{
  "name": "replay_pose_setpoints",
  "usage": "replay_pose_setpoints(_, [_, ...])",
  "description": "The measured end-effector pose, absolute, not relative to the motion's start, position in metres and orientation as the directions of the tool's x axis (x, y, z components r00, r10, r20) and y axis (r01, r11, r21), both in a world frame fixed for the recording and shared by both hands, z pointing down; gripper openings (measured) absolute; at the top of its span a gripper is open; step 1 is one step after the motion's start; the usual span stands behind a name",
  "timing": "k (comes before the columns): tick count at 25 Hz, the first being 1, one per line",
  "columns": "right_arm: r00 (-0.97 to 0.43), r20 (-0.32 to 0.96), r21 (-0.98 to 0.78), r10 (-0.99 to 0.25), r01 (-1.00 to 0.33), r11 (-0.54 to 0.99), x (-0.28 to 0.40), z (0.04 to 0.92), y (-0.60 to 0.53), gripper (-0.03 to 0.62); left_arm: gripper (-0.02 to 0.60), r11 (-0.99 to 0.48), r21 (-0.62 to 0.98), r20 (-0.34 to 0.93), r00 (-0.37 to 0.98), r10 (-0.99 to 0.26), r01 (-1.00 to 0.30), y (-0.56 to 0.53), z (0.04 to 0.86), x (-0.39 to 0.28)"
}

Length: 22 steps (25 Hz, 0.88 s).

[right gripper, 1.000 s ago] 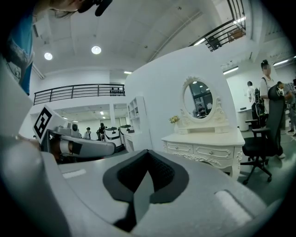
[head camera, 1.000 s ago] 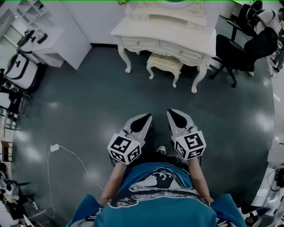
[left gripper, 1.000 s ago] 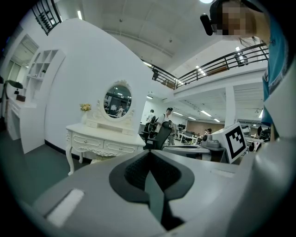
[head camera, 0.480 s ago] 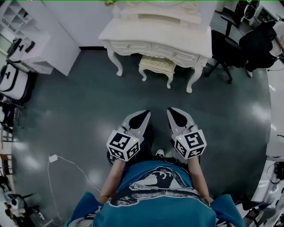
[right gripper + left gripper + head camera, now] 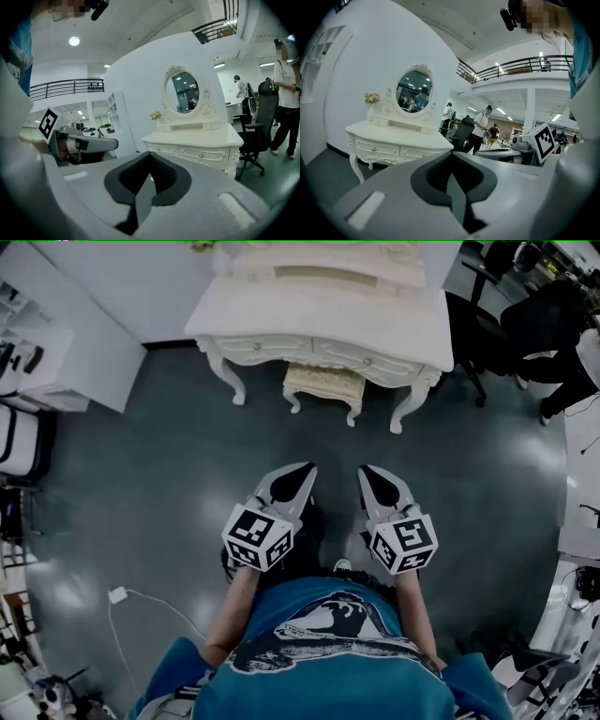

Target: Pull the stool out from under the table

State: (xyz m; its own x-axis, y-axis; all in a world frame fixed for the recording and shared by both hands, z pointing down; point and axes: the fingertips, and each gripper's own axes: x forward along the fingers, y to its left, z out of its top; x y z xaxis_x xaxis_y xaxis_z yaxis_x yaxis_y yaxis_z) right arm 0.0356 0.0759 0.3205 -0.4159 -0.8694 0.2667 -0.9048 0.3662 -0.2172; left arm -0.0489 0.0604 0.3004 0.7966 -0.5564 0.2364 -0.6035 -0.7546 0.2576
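A cream stool (image 5: 323,385) with carved legs stands tucked under the front of the white dressing table (image 5: 319,315), at the top of the head view. Both grippers hang well short of it, over the dark floor. My left gripper (image 5: 302,470) is shut with nothing in it, and my right gripper (image 5: 367,470) beside it is shut and empty too. In the left gripper view the dressing table (image 5: 393,140) with its oval mirror (image 5: 414,91) lies ahead to the left; in the right gripper view the dressing table (image 5: 197,143) is ahead to the right. The stool is hidden behind the jaws there.
A black office chair (image 5: 483,329) stands right of the table, with people (image 5: 286,89) beyond it. White shelving (image 5: 56,352) and bags line the left wall. A white cable with a plug (image 5: 117,594) lies on the floor at my left.
The dressing table and stool have drawn closer and shifted left in the head view as I step toward them. Both grippers keep their pose, shut.
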Motion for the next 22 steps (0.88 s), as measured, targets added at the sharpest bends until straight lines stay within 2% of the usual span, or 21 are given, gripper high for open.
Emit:
replay_pose_setpoints(9, [-0.349,0.341,-0.200,-0.873,-0.934,0.295,0.015,0.337,0.017,0.003,0.012,-0.784,0.296,0.228,0.837,-0.497,-0.546,-0.021,0.310,-0.071])
replay_pose_setpoints(22, [-0.291,0.413,-0.211,-0.863,-0.952,0.220,0.009,0.364,-0.007,0.003,0.012,-0.788,0.331,0.285,0.851,-0.441,-0.519,-0.055,0.344,-0.088])
